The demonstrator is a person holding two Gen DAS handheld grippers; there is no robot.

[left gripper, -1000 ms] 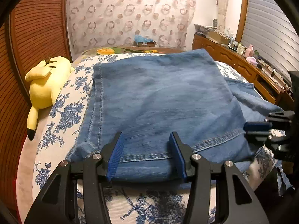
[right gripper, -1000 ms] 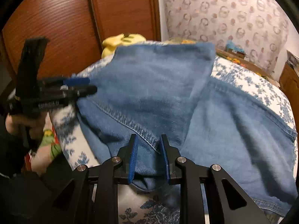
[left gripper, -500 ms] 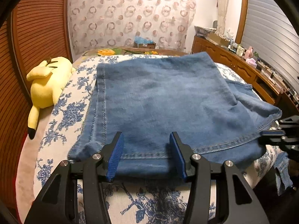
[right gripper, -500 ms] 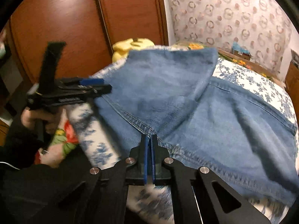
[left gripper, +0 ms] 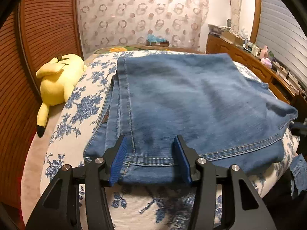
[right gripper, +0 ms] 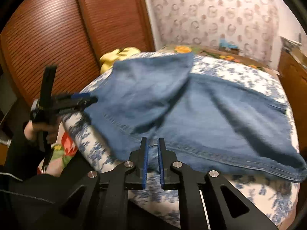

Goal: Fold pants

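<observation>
Left tool: jaws apart, straddling the stitched hem of the jeans without pressing it. Right tool: jaws have just been opening, a narrow gap, denim edge between them, not clamped. Jeans lie folded on the floral bed, long axis running away toward the wall. Plush toy lies at the bed's left edge. No legible writing.

Warm, dim indoor light falls evenly on the jeans, brightest on the wall behind them. Soft shadows lie under their near hem. The right wrist view is motion-blurred across the jeans; the left is sharper. Fisheye bending and black vignetting ring both.
</observation>
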